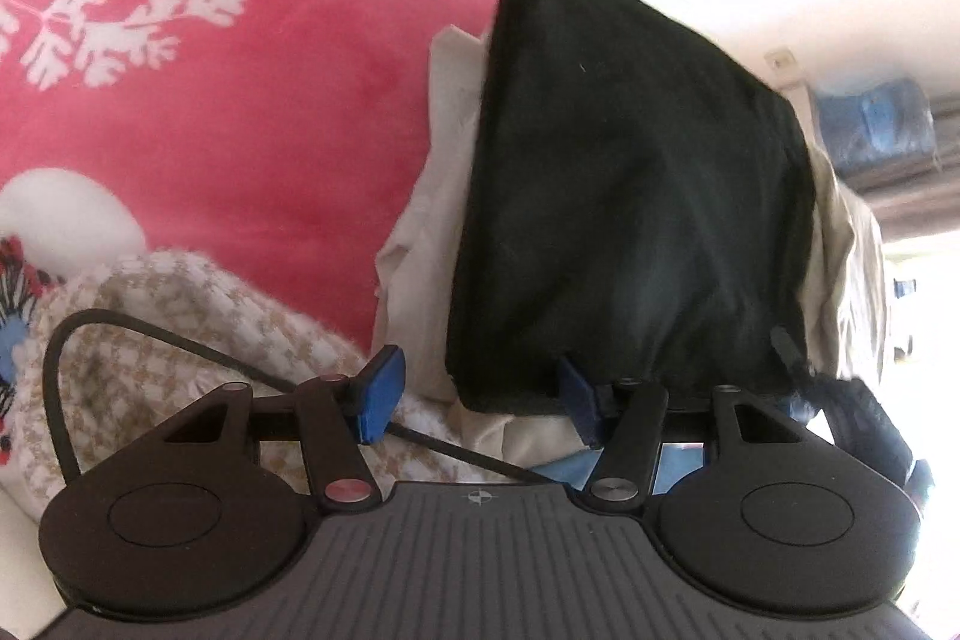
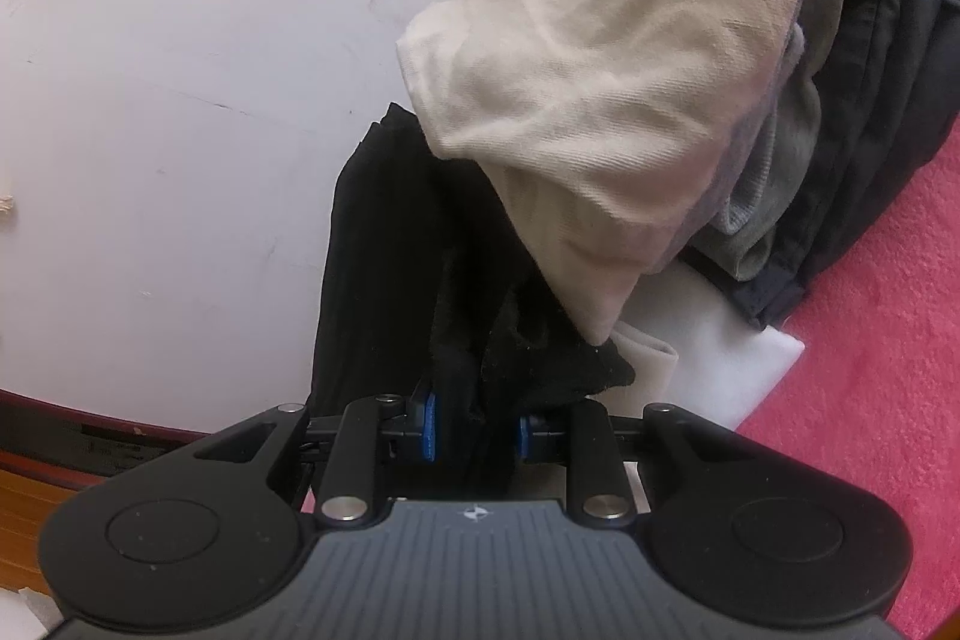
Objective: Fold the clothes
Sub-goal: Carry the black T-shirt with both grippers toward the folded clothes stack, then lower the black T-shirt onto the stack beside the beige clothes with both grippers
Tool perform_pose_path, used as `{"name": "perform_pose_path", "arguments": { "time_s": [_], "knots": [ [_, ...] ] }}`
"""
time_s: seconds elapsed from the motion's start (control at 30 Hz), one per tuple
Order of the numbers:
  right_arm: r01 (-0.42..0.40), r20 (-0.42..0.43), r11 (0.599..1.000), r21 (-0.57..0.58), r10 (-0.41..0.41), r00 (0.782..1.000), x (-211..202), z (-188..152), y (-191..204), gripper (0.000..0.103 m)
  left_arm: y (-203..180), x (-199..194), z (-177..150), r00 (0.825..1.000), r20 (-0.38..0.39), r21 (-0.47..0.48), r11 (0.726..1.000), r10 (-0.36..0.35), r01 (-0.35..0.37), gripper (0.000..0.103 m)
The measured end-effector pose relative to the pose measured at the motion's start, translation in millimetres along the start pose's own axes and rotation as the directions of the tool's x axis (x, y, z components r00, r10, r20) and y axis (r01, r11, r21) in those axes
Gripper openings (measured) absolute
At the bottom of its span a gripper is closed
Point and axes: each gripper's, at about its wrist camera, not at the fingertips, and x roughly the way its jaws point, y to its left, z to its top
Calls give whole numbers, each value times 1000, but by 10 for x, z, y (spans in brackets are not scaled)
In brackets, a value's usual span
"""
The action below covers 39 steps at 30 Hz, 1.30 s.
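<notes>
A pink floral blanket (image 1: 240, 112) covers the surface left of your left claw (image 1: 480, 400), whose jaws stand apart, gripping nothing. Your right claw (image 2: 477, 433) pinches the black garment (image 2: 390, 250), hanging ahead beside a white wall (image 2: 180, 100).

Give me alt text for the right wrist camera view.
The right gripper has black cloth between its blue pads, beside a white wall. A beige garment drapes over it, with darker clothes piled behind on a pink blanket.
</notes>
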Motion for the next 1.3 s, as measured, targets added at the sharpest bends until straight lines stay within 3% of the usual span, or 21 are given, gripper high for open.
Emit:
{"name": "perform_pose_path", "arguments": {
  "time_s": [0.03,0.13,0.37,0.43,0.5,0.53,0.63,0.93,1.13,1.3],
  "knots": [
    [0,-2,1000,1,0,1000,-5,-8,-1,25,-15,11,-24,1000,-3,12,1000,1,-1,44],
    [-2,-4,1000,12,2,1000,33,20,-7,25,-54,45,-92,1000,-2,29,1000,11,-11,38],
    [-12,-14,999,39,13,1000,62,49,-22,24,1,-7,-157,999,21,-30,998,-45,46,37],
    [-18,-14,999,50,19,1000,71,57,-27,24,-29,-20,-177,998,40,2,999,-40,40,37],
    [-15,-6,999,51,15,1000,73,44,-27,21,-60,-3,-210,998,57,32,999,-9,8,28],
    [-12,-1,999,50,12,1000,73,33,-24,17,-75,16,-231,998,64,44,999,12,-15,16],
    [2,16,1000,17,-2,1000,85,-6,30,13,-123,-8,-284,993,108,57,998,35,-42,9],
    [8,31,995,-95,-5,1000,-137,-83,298,11,-251,-221,-412,992,114,126,990,56,-70,6],
    [34,8,998,-59,-33,999,-184,-54,110,11,-284,-158,-477,990,114,175,979,86,-105,6],
    [34,11,995,-96,-34,999,-232,-16,126,11,-306,-86,-513,990,99,227,966,103,-124,6]
  ]
}}
